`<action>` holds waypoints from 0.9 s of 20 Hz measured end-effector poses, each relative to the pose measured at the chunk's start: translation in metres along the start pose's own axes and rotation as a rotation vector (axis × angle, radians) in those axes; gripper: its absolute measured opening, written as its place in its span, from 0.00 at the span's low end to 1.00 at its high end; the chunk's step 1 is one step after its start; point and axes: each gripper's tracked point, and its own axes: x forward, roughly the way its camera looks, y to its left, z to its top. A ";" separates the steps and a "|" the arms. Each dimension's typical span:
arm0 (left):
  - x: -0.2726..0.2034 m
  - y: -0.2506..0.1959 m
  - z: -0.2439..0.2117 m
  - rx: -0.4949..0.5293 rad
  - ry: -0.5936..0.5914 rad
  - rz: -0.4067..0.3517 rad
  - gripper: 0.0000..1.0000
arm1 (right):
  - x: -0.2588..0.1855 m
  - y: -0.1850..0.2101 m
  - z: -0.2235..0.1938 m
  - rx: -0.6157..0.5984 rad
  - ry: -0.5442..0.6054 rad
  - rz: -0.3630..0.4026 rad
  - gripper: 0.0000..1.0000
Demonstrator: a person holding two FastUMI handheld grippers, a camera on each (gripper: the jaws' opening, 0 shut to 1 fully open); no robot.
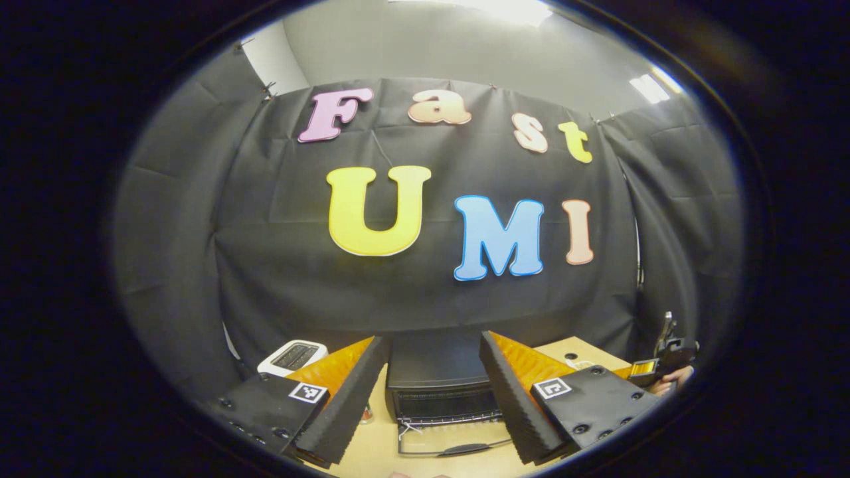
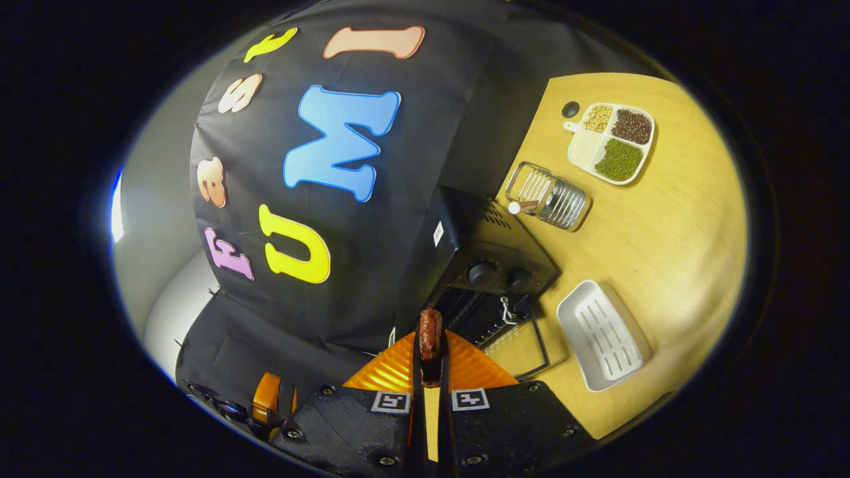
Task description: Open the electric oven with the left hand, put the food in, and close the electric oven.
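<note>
The oven (image 1: 443,385) sits at 6 o'clock in the left gripper view with its door (image 1: 455,441) already dropped flat toward the camera, so the opening step looks done and the loading step is in hand. The left gripper (image 1: 433,398) hangs above it with fingers spread wide and nothing between them. In the right gripper view the right gripper (image 2: 430,352) at 6 o'clock has its fingers pinched narrow on the food (image 2: 429,335), a small brown sausage-like piece standing up between the tips. The oven there lies at about 5 o'clock of centre, its mouth just past the food, with a white tray (image 2: 603,335) at 4 o'clock on the table (image 2: 684,226). Next, I judge, the right gripper must carry the food into the mouth and onto the rack, then release; the left must then lift the door. The oven's inside is dark and the rack hard to make out; the door's near edge is cut off.
</note>
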 end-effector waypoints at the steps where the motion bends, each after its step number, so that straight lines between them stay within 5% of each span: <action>1: -0.002 0.006 -0.001 0.003 -0.001 0.002 1.00 | 0.011 0.001 -0.006 0.000 0.008 -0.001 0.08; 12: -0.026 0.069 -0.035 -0.052 0.090 0.034 1.00 | 0.158 -0.043 -0.067 -0.034 0.036 -0.217 0.08; 18: -0.037 0.096 -0.041 -0.065 0.120 0.075 1.00 | 0.214 -0.041 -0.057 0.006 -0.072 -0.201 0.08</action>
